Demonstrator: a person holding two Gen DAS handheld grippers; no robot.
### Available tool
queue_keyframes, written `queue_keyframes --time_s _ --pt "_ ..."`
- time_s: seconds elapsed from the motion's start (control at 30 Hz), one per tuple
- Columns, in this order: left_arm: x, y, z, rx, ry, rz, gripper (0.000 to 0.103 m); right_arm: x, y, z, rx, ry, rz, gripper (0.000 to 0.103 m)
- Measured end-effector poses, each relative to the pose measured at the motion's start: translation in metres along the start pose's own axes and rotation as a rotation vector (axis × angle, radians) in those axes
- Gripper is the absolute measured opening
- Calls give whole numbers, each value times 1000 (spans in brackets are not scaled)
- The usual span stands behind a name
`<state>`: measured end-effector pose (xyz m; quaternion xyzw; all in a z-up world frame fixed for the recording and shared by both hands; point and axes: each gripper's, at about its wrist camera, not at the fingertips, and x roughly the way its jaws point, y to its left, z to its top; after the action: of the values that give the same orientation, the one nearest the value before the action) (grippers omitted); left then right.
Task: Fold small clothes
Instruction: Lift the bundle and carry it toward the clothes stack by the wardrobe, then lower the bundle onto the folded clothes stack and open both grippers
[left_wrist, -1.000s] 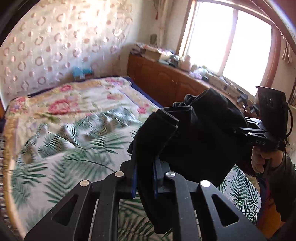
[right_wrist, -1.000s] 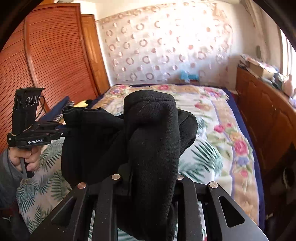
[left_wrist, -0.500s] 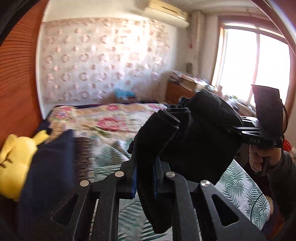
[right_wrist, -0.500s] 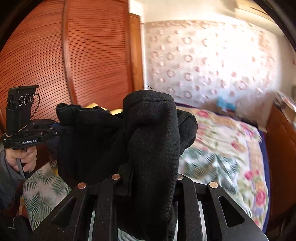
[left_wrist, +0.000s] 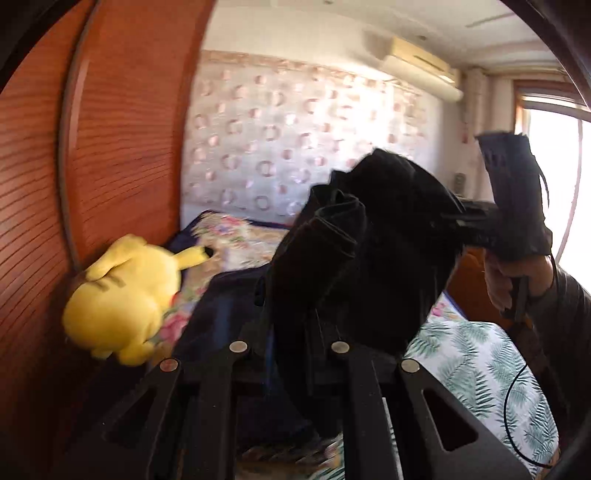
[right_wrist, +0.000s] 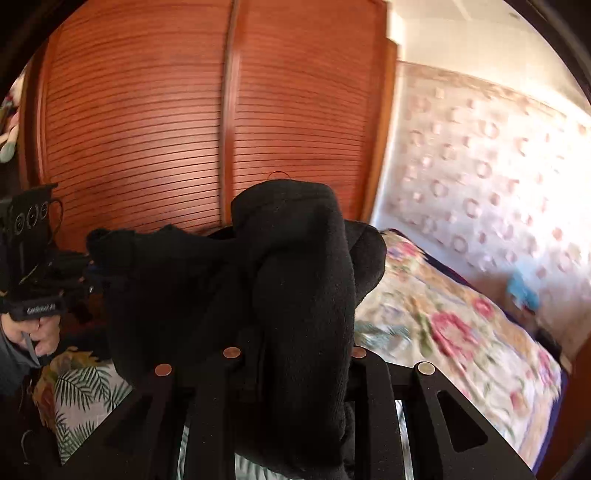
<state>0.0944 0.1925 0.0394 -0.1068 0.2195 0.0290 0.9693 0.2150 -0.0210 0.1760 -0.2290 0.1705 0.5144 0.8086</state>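
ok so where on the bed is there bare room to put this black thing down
Free: the fern-print cover below the right gripper, and the floral stretch toward the wallpapered wall. Crowded: the wardrobe side, with the yellow plush and dark blue cloth.

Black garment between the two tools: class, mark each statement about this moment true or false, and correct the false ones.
1. Both tools grip the black garment. True: the left tool and the right tool are shut on it.
2. The garment lies flat on the bed. False: it hangs above it.
3. A yellow plush toy sits beside the wooden wardrobe. True.
4. The wardrobe doors stand open. False: they are shut.
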Motion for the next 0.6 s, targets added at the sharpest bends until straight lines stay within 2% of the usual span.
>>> queue_keyframes --time_s 0.03,0.1,0.2,0.33,0.4,0.47,0.6 --pt "2 9 -8 -15 17 25 14 16 -20 1 -6 8 17 23" --pt "18 26 -24 -43 89 92 13 56 -22 11 -34 28 52 23" --pt "32 42 -47 -67 143 143 13 113 -29 14 -33 88 39 24" --pt "44 51 -61 -94 189 157 13 162 -38 20 64 125 -6 28" --pt "40 47 -62 -88 190 174 13 171 -42 27 85 122 -77 45" --pt "37 47 -61 -94 183 172 13 172 -43 35 83 87 -157 51" --pt "33 48 -55 -101 155 167 13 157 -31 38 73 -10 -291 52"
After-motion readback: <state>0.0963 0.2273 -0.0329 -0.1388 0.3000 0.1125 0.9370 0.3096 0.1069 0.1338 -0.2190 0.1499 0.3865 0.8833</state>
